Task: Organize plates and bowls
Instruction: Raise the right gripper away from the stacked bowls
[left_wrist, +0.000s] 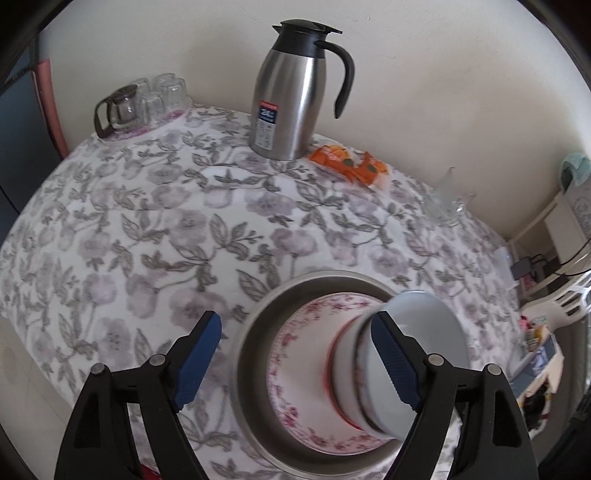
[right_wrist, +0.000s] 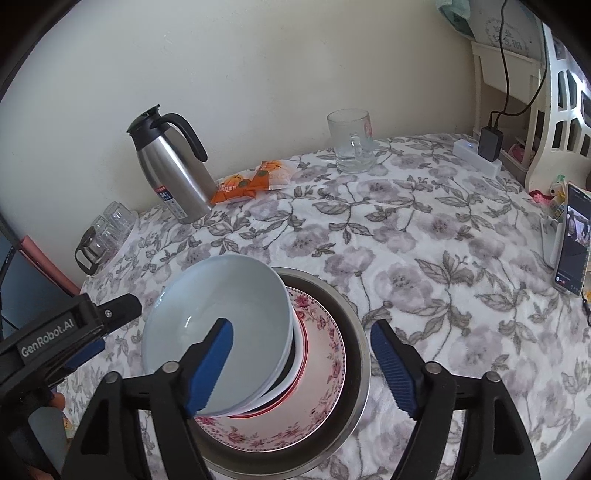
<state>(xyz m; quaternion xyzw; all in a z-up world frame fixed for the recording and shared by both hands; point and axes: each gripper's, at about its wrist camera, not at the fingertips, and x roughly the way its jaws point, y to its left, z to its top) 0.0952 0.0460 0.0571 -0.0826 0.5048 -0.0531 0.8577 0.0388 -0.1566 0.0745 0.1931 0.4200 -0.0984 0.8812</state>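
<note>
A round metal pan (left_wrist: 255, 332) sits on the floral tablecloth and holds a pink-flowered plate (left_wrist: 295, 369). On the plate is a stack of bowls, a red-rimmed one (left_wrist: 341, 373) low down and a pale blue bowl (left_wrist: 424, 328) on top, tilted. My left gripper (left_wrist: 295, 354) is open over the pan, its right finger beside the stack. My right gripper (right_wrist: 301, 365) is open too, with its left pad over the pale blue bowl (right_wrist: 240, 306); its right pad is past the pan's rim (right_wrist: 360, 332). The plate (right_wrist: 325, 373) shows under the stack. The left gripper (right_wrist: 107, 325) appears at the left.
A steel jug (left_wrist: 295, 99) stands by the wall with orange snack packets (left_wrist: 351, 166) beside it. Upturned glasses (left_wrist: 155, 99) sit at the far left corner, a glass mug (right_wrist: 351, 144) at the back. A phone (right_wrist: 574, 240) and power strip (right_wrist: 476, 155) are on the right.
</note>
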